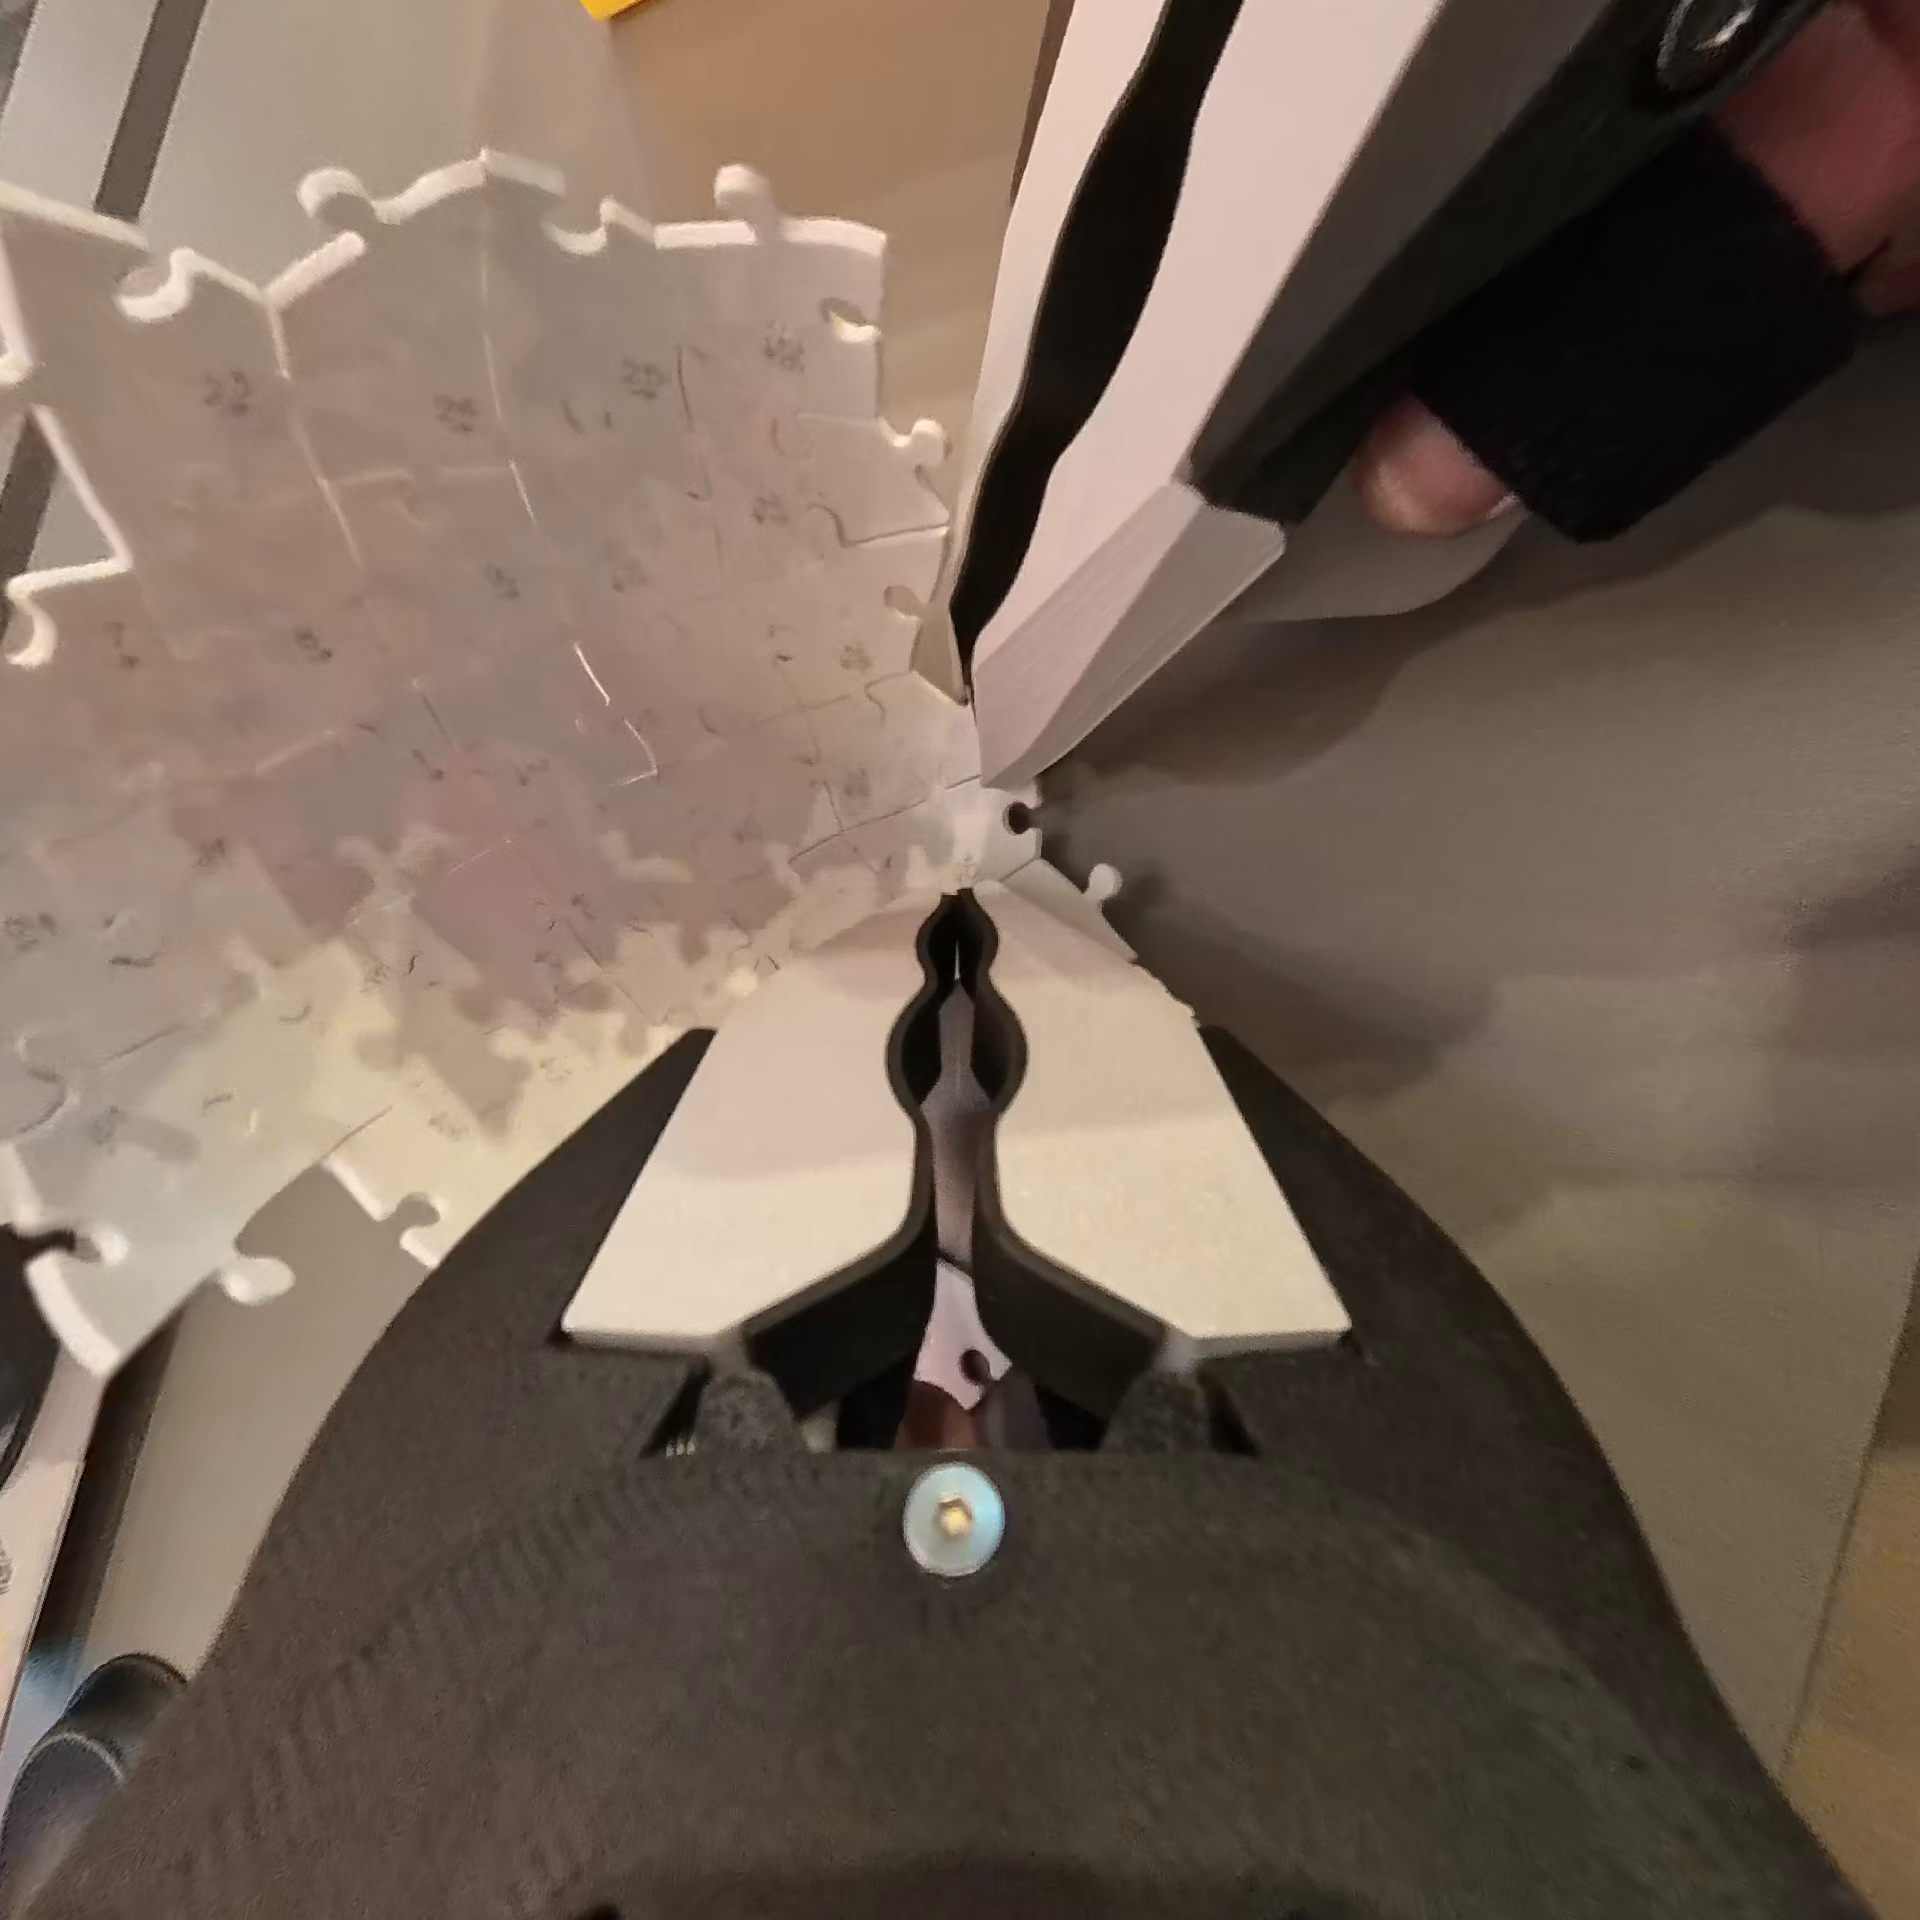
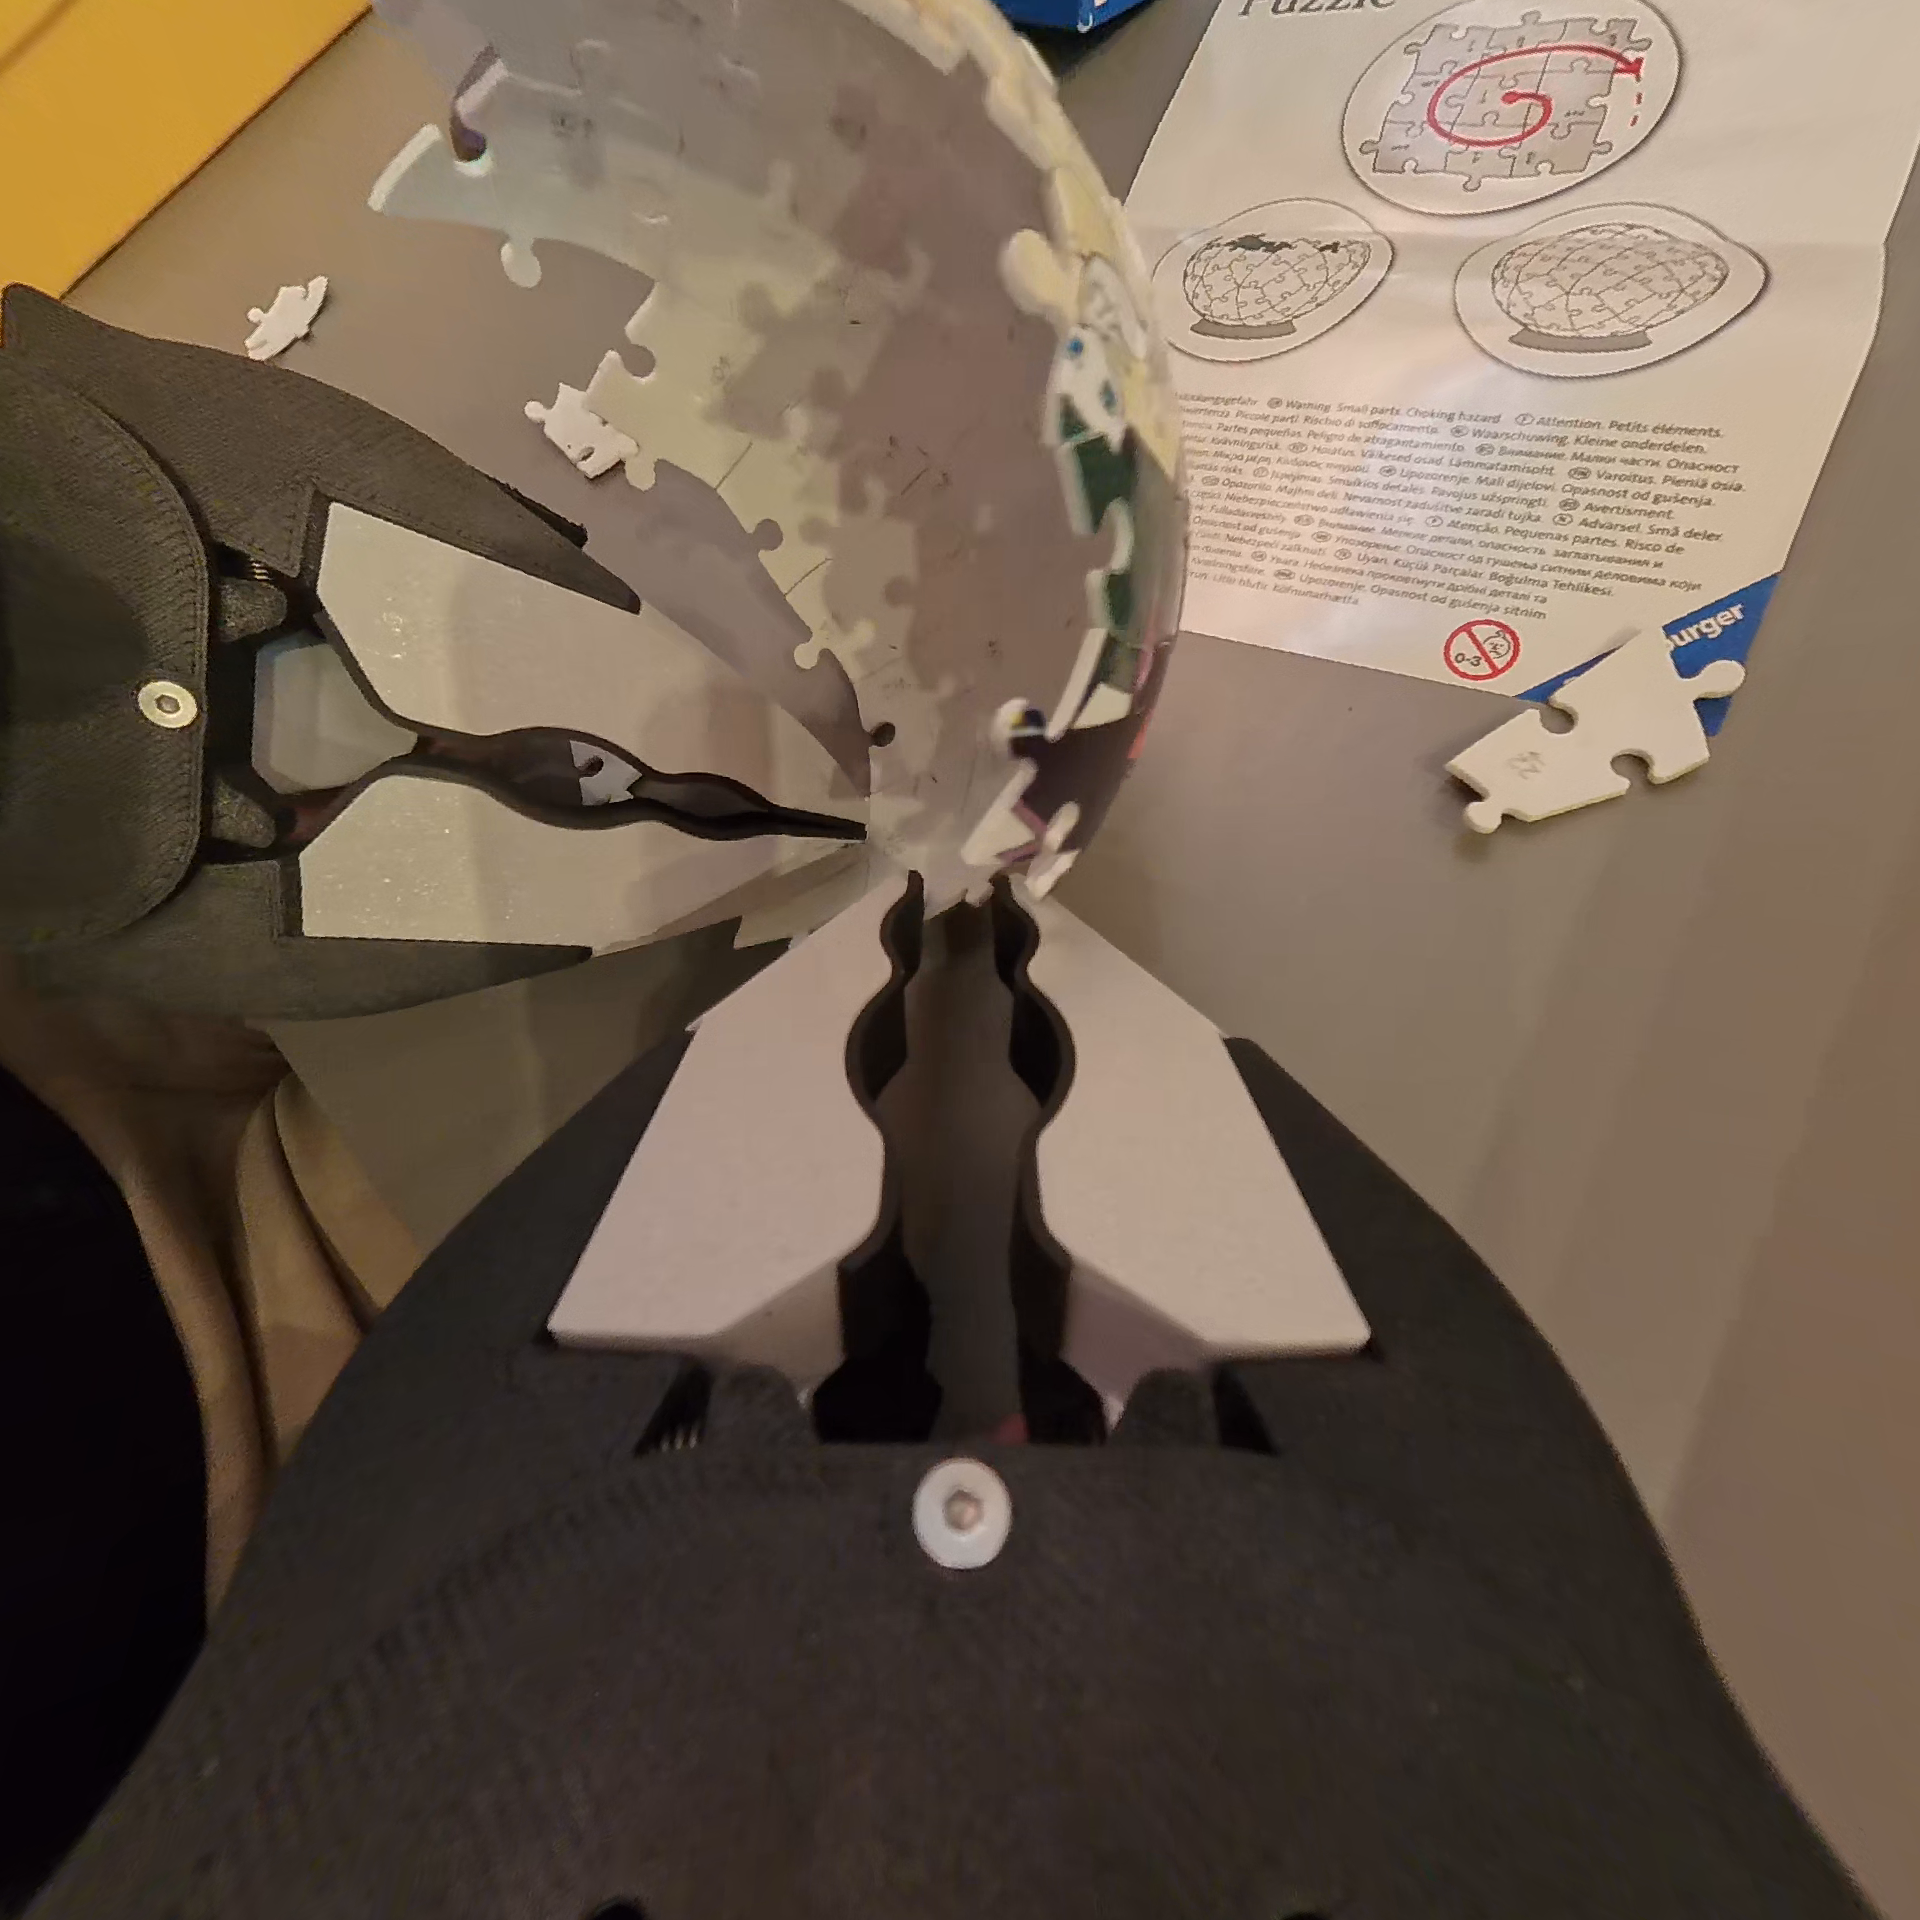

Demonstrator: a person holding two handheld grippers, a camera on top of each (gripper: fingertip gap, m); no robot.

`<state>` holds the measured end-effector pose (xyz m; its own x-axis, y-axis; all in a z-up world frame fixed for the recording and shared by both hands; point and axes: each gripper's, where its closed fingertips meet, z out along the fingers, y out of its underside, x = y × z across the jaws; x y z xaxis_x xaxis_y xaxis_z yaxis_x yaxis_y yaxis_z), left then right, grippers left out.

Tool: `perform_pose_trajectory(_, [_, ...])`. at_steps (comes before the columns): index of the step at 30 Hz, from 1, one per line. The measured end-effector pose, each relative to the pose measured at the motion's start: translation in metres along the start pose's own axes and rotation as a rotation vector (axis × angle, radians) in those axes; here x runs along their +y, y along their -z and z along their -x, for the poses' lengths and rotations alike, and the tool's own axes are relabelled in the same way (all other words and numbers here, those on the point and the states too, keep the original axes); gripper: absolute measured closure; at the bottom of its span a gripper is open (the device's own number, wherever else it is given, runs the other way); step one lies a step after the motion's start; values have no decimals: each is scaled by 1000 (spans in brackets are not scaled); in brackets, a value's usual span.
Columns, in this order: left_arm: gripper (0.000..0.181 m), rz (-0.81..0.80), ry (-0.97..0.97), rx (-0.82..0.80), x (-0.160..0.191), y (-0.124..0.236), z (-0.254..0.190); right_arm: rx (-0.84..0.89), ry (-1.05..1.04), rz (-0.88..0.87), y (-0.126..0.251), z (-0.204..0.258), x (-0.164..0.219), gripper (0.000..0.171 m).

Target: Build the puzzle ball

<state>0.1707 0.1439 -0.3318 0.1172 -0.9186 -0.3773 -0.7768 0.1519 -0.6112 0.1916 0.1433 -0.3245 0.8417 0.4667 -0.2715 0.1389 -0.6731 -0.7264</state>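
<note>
The puzzle ball point(image 2: 831, 364) is a half-built shell, white inside, held tilted above the grey table; its inside fills the left wrist view point(image 1: 468, 623). My left gripper point(image 1: 961, 909) is shut, with a white puzzle piece point(image 1: 971, 1361) edge-on between its fingers, and its tip meets the shell's rim. It also shows in the right wrist view point(image 2: 857, 828) with the piece point(image 2: 597, 774) in its jaws. My right gripper point(image 2: 958, 894) is clamped on the shell's lower rim, close beside the left tip. It also shows in the left wrist view point(image 1: 971, 696).
A printed instruction sheet point(image 2: 1455, 364) lies at the right with a loose white piece point(image 2: 1590, 748) on its corner. Two small loose pieces point(image 2: 286, 312) point(image 2: 582, 426) lie at the left. A yellow surface point(image 2: 135, 125) is far left. A hand point(image 1: 1434, 468) holds the right gripper. My left and right fingertips are right by each other.
</note>
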Motion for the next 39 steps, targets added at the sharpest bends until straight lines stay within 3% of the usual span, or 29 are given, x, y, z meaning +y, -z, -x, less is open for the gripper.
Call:
perform_pose_trajectory(29, [181,-59,85,-1,-6,12,9,-21,-43,-35,10,2,0,152])
perform_pose_trajectory(39, [181,-125,101,-12,-16,31,23,17,136,-73,25,12,-1,152])
